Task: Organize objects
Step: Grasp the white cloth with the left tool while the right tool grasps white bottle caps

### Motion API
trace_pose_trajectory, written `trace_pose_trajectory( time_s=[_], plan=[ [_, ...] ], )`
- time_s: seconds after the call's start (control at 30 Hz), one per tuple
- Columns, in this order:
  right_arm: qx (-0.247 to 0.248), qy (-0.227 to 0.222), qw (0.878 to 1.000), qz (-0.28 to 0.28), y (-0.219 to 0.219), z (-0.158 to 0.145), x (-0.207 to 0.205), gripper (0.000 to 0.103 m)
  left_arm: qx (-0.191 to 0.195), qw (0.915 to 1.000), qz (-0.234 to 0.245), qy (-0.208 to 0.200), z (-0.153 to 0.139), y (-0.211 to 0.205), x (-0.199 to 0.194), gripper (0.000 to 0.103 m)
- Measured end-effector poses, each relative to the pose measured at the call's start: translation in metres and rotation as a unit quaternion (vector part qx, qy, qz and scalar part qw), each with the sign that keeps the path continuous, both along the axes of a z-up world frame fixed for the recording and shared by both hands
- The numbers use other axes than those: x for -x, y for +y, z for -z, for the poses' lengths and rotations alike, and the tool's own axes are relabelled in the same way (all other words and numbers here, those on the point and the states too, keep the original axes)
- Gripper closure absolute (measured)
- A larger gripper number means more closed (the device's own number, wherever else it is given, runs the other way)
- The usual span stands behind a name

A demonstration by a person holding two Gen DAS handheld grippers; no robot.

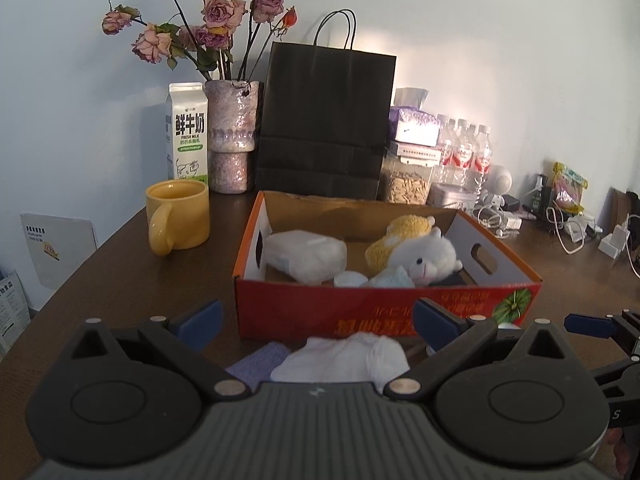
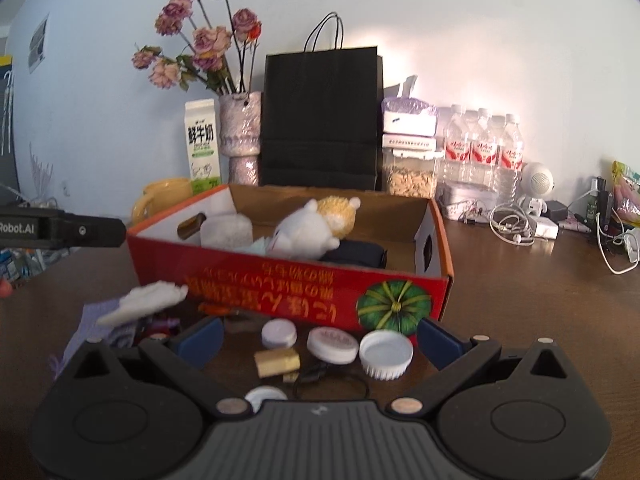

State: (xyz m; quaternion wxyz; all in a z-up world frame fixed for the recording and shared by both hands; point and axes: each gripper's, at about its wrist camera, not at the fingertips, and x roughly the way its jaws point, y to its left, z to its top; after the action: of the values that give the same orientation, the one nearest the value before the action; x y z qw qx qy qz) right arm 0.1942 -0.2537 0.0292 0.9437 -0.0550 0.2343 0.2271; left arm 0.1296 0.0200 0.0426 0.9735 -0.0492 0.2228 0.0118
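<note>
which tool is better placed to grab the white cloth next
Left. The white cloth lies between the open left tool's fingers, in front of the box. The right tool faces the caps instead.

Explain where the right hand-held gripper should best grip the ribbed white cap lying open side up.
Probably the ribbed white cap is best gripped across its outer rim, coming from above. It lies flat, hollow side up, and the ribs give the right hand-held gripper purchase.

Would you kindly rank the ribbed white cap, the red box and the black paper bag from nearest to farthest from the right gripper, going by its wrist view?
1. Ribbed white cap, just ahead of the right gripper, toward its right side.
2. Red box, behind the caps.
3. Black paper bag, against the wall.
</note>
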Motion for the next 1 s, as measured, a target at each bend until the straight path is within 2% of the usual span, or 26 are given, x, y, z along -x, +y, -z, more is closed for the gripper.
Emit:
trace_pose_trajectory(
  time_s=[0.23, 0.43, 0.5, 0.6, 0.73, 0.87, 1.0],
  plan=[
    [0.029, 0.024, 0.999, -0.019, 0.002, 0.015, 0.019, 0.001, 0.002, 0.9999, -0.004, 0.016, 0.011, 0.009, 0.025, 0.0],
    [0.028, 0.048, 0.997, -0.045, 0.008, 0.024, 0.022, 0.032, 0.006, 0.9996, -0.009, 0.024, 0.017, 0.015, 0.037, 0.0],
    [0.025, 0.055, 0.997, -0.05, 0.01, 0.024, 0.021, 0.049, 0.008, 0.9996, -0.01, 0.026, 0.018, 0.016, 0.038, 0.0],
    [0.027, 0.065, 0.996, -0.053, 0.016, 0.026, 0.015, 0.061, 0.01, 0.9995, -0.009, 0.027, 0.019, 0.016, 0.041, 0.0],
    [0.029, 0.077, 0.995, -0.05, 0.024, 0.029, 0.005, 0.061, 0.014, 0.9994, -0.01, 0.03, 0.02, 0.018, 0.042, 0.0],
    [0.026, 0.077, 0.995, -0.051, 0.028, 0.032, 0.001, 0.075, 0.018, 0.9993, -0.008, 0.031, 0.021, 0.018, 0.042, 0.0],
    [0.024, 0.063, 0.996, -0.057, 0.027, 0.032, 0.006, 0.076, 0.024, 0.999, -0.006, 0.036, 0.021, 0.018, 0.038, 0.0]
  ],
)
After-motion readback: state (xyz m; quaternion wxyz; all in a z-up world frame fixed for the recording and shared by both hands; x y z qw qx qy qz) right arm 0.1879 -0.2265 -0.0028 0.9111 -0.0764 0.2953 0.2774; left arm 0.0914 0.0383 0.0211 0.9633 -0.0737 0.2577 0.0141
